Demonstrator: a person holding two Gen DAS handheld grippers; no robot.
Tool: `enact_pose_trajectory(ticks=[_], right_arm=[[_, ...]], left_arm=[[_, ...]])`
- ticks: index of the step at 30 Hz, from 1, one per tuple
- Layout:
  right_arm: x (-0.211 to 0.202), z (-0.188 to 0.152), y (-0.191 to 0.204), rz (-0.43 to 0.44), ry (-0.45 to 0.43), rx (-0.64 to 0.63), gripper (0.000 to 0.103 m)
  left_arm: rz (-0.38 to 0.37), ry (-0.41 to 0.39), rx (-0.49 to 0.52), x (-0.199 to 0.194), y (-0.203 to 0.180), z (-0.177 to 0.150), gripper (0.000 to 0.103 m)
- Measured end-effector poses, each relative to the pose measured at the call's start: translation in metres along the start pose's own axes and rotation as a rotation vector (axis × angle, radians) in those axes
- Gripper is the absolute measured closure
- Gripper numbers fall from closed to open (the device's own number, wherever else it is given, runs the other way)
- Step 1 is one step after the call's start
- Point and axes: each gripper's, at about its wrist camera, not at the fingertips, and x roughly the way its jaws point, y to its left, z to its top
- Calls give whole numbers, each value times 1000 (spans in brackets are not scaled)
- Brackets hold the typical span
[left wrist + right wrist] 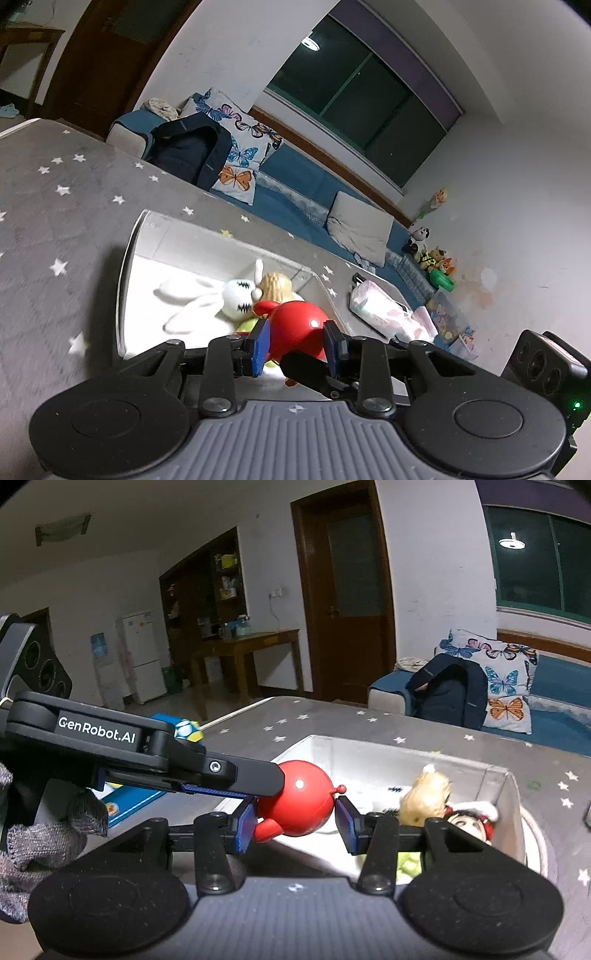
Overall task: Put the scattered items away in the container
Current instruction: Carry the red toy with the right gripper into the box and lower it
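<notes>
A round red toy figure (295, 326) (301, 803) hangs over the near edge of the clear plastic container (127, 258) (502, 782). My left gripper (297, 345) is shut on the toy from both sides with its blue pads. My right gripper (295, 821) also has its pads against the toy's two sides. The left gripper's finger (236, 771) reaches in from the left in the right wrist view. Inside the container lie a white rabbit plush (221, 299), a blond doll (275, 284) (426, 794) and a green item (408, 866).
The container sits on a grey star-patterned cover (55, 221). A pink-white packet (376, 306) lies beyond it. A blue book (136, 801) and a blue-yellow cube (188, 729) lie left. A blue sofa with butterfly cushion (240, 155) and dark bag (450, 690) stands behind.
</notes>
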Motion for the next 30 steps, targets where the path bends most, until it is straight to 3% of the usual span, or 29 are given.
enact_pose_trajectory(ticks=[15, 30], right_arm=[[68, 13, -46, -1, 111, 23, 57], [95, 9, -48, 0, 221, -20, 57]], left_arm=[[68, 65, -5, 63, 25, 23, 70], [119, 129, -13, 85, 36, 21, 70]])
